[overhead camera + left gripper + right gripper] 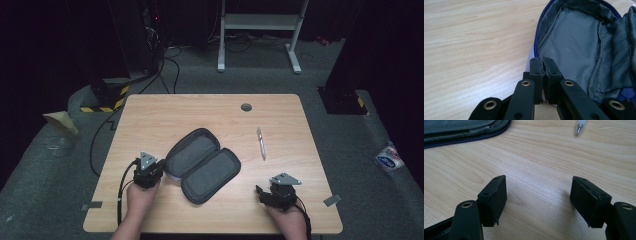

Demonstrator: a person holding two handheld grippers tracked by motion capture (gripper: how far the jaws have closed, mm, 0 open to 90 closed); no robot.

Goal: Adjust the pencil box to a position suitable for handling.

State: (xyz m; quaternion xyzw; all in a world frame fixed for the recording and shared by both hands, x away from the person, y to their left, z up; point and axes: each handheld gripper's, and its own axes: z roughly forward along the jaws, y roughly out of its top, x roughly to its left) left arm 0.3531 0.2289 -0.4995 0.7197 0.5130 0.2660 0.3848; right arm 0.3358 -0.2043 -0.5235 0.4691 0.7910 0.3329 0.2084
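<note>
An open grey pencil case (202, 165) with a blue zipper lies flat in the middle of the wooden table (150, 115). My left gripper (161, 169) sits at its left side. In the left gripper view the jaws (541, 61) are pressed together right on the case's (574, 45) zipper rim, pinching its edge. A pen (260, 143) lies to the right of the case, pointing away from me. My right gripper (272, 189) rests low over bare wood near the front right, open with nothing between the jaws (537, 187). The pen tip (579, 128) and a case corner (461, 130) lie beyond it.
A round grey grommet (246, 107) sits near the table's far edge. Bare wood lies around the pen and along the front edge. Beyond the table stand a white frame (260, 30) and dark equipment with cables on the floor.
</note>
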